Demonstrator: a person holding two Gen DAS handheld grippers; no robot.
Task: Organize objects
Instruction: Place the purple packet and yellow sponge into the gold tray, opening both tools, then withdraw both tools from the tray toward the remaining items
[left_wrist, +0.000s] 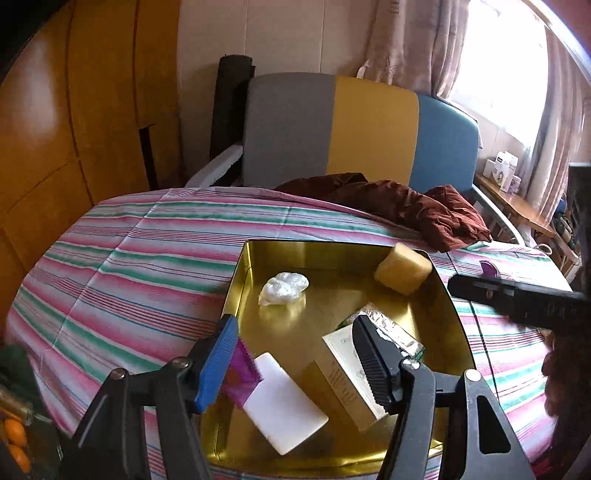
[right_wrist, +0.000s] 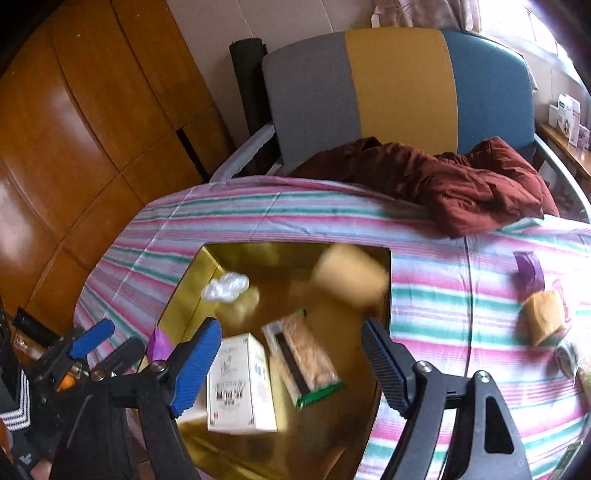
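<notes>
A gold metal tray (left_wrist: 236, 280) (right_wrist: 184, 291) lies on the striped cloth. In it are a yellow sponge block (left_wrist: 402, 271) (right_wrist: 351, 275), a crumpled clear plastic wad (left_wrist: 282, 288) (right_wrist: 225, 288), a cream box (left_wrist: 347, 384) (right_wrist: 238, 387), a foil snack packet (left_wrist: 391, 328) (right_wrist: 303, 358) and a white flat block (left_wrist: 284, 402). My left gripper (left_wrist: 291, 358) is open over the tray's near part, with a purple wrapper (left_wrist: 242, 373) against its left finger. My right gripper (right_wrist: 291, 363) is open above the box and packet.
A purple wrapper (right_wrist: 530, 271) and a tan block (right_wrist: 545, 321) lie on the cloth right of the tray. A crumpled maroon cloth (left_wrist: 410, 208) (right_wrist: 461, 184) lies at the far edge before a grey, yellow and blue chair (left_wrist: 332, 129). Wooden panels stand left.
</notes>
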